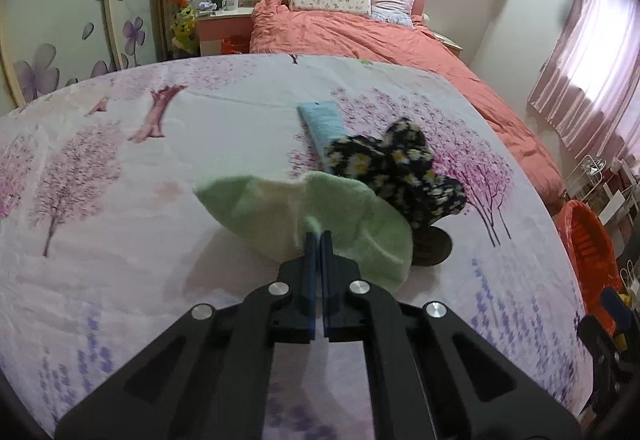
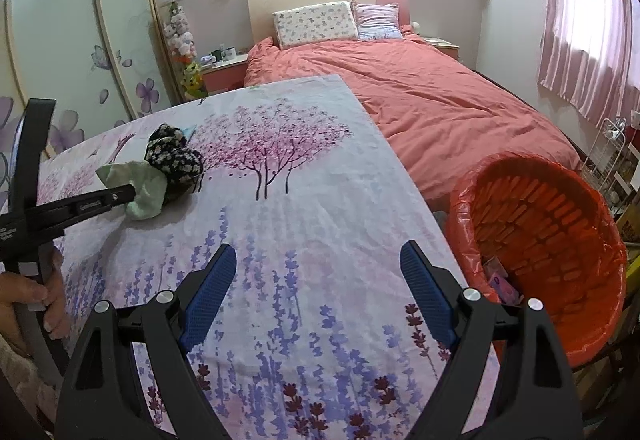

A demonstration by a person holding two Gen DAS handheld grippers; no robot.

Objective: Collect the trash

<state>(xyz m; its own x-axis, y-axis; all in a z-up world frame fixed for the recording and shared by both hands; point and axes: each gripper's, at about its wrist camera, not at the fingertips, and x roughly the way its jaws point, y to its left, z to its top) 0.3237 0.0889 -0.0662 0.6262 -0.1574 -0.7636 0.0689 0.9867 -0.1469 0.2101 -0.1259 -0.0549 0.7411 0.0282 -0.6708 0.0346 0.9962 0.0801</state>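
Note:
A pale green fuzzy sock (image 1: 280, 216) lies on the flower-printed table cover (image 1: 120, 160). My left gripper (image 1: 319, 238) is shut, its blue pads pinching a fold of the sock's near edge. From the right wrist view the left gripper (image 2: 130, 194) reaches in from the left onto the green sock (image 2: 150, 194). A black sock with daisies (image 1: 400, 168) lies bunched just behind it, touching it. A light blue flat piece (image 1: 322, 120) shows beyond that. My right gripper (image 2: 318, 264) stands open above the cover's near part with nothing between its fingers.
An orange basket lined with a red bag (image 2: 560, 208) stands off the table's right edge, with a few scraps (image 2: 500, 282) at its bottom. A bed with a coral quilt (image 2: 440, 92) is behind. A hand (image 2: 24, 296) holds the left gripper's handle.

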